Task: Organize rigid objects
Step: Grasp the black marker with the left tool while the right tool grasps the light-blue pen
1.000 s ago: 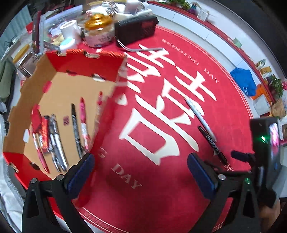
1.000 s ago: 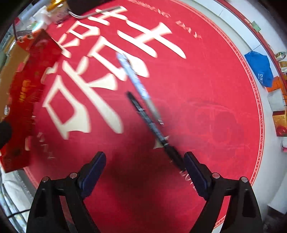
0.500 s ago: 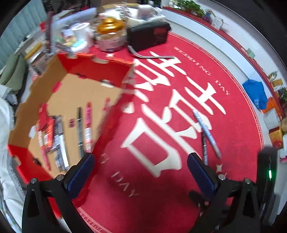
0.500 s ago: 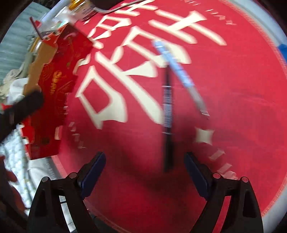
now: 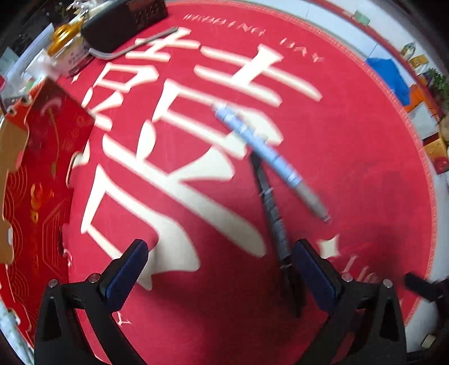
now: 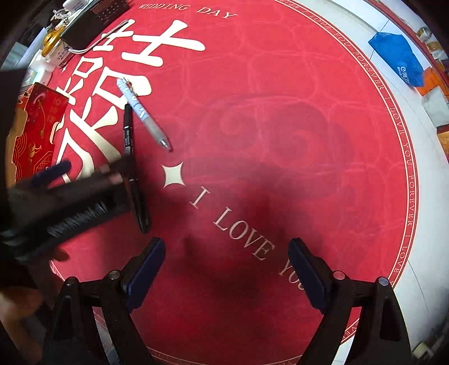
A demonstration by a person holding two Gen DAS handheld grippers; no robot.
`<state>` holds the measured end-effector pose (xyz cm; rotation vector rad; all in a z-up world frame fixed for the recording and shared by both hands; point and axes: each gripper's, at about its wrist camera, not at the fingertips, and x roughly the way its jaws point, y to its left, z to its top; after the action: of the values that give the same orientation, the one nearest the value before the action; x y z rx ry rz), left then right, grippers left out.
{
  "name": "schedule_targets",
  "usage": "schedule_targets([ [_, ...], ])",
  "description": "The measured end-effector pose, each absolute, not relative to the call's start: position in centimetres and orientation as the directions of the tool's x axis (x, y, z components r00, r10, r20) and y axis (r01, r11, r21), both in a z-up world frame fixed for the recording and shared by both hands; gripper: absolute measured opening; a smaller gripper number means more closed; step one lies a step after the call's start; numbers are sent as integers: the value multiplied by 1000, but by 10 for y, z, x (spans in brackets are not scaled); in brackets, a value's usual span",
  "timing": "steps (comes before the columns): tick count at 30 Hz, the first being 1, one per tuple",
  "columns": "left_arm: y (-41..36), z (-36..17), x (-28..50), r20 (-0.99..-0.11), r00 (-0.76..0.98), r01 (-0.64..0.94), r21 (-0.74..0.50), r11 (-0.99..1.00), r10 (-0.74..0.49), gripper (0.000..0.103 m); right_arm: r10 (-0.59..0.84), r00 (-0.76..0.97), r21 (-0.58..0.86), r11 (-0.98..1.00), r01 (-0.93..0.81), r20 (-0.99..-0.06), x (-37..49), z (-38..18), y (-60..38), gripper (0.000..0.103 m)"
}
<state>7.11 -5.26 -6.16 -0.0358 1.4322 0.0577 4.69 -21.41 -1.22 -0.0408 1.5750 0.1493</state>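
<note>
Left wrist view motion-blurred: print on the pale blue pen (image 5: 263, 151) unreadable. Lower end of the slim black marker pen (image 5: 273, 219) hidden behind the left gripper's right finger. Red cardboard box (image 5: 36, 179) cut by frame edge. Right wrist view: left gripper (image 6: 84, 174) smeared, covers marker's middle (image 6: 132, 165).

red round mat (image 6: 280, 84) | gold-lidded jar (image 5: 67, 45) | black radio (image 5: 123, 22) | blue bag (image 6: 398, 59)

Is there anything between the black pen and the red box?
Only the red mat with its big cream letters; no loose objects. The left wrist view shows that stretch bare between the black pen and the red box.
</note>
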Motion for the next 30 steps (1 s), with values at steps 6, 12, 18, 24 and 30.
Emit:
schedule_targets([
  [6,-14,-68,71,-985,157,-154,42,987,67,103,70,30,64,986,-154,-997,65,-4,-207,90],
  [12,-3,-68,73,-982,177,-128,46,991,69,103,63,75,40,958,-283,-995,108,-5,-157,90],
  [18,6,-68,77,-979,190,-135,52,990,77,103,54,69,18,898,-439,-996,132,-19,-107,90],
  [24,19,-71,77,-980,200,-89,-4,996,14,103,36,39,10,843,-538,-999,150,-38,-61,70],
  [30,14,-74,82,-977,210,-53,-51,997,-38,103,-1,78,-47,804,-593,-997,160,-47,-20,37],
])
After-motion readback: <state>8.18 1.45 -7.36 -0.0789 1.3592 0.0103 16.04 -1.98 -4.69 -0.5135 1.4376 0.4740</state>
